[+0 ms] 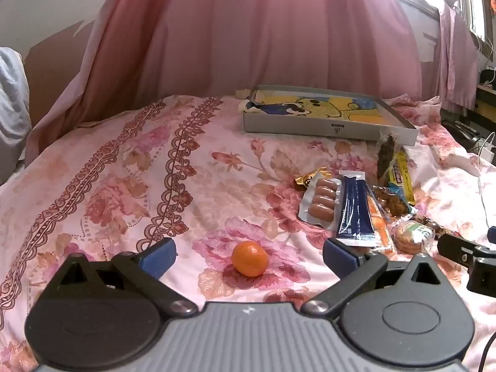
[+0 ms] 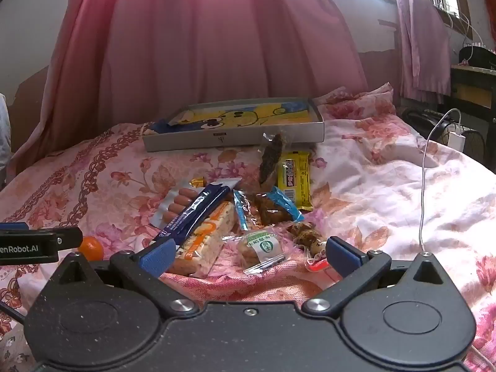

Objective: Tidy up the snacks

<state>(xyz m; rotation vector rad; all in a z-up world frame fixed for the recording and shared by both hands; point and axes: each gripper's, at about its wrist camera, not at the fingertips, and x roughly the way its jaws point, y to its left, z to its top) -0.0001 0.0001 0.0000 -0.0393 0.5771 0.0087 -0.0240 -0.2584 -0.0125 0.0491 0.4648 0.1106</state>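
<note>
Your left claw gapes around the orange on the bed; your right claw spreads wide, snack pile at twelve o'clock.

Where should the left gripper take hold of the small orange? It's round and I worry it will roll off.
Grip the orange across its widest middle, coming straight from the left gripper side, since it already sits between the open fingers. It lies alone on the floral bedspread, so both sides are clear.
</note>
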